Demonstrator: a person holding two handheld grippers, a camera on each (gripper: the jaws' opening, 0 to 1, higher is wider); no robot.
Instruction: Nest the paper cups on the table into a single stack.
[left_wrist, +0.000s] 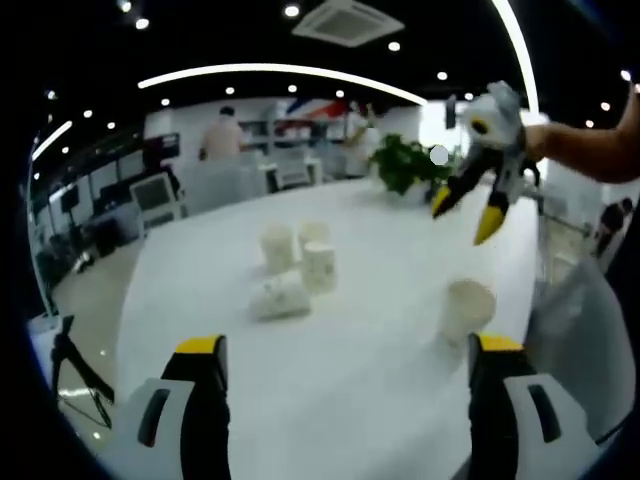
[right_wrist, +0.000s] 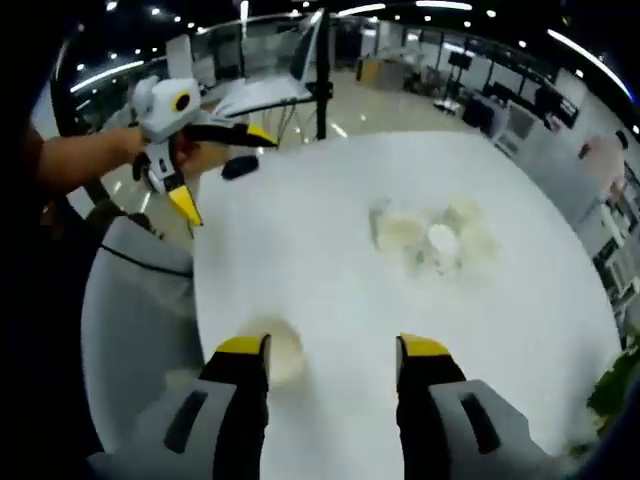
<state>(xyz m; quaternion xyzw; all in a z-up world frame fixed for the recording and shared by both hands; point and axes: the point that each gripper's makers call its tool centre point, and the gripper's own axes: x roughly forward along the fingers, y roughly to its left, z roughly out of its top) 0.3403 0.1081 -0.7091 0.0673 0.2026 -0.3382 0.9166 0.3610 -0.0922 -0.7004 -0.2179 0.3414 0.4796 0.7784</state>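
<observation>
A cluster of several white paper cups (left_wrist: 300, 262) stands mid-table, and one of them (left_wrist: 280, 297) lies on its side. A lone upright cup (left_wrist: 467, 308) sits nearer, just past my left gripper's right jaw. My left gripper (left_wrist: 347, 345) is open and holds nothing, short of all the cups. My right gripper (left_wrist: 466, 212) hovers open above the table's far right, held by a hand. In the right gripper view the right gripper (right_wrist: 333, 345) is open, the lone cup (right_wrist: 282, 352) sits by its left jaw, and the cluster (right_wrist: 435, 232) lies ahead. The left gripper (right_wrist: 225, 170) hangs open at the left.
The round white table (left_wrist: 370, 390) is edged by a grey chair (right_wrist: 140, 300). A small black object (right_wrist: 240, 167) lies near the table's far rim. A green plant (left_wrist: 405, 160) stands at the back edge. A tripod (left_wrist: 75, 365) stands on the floor.
</observation>
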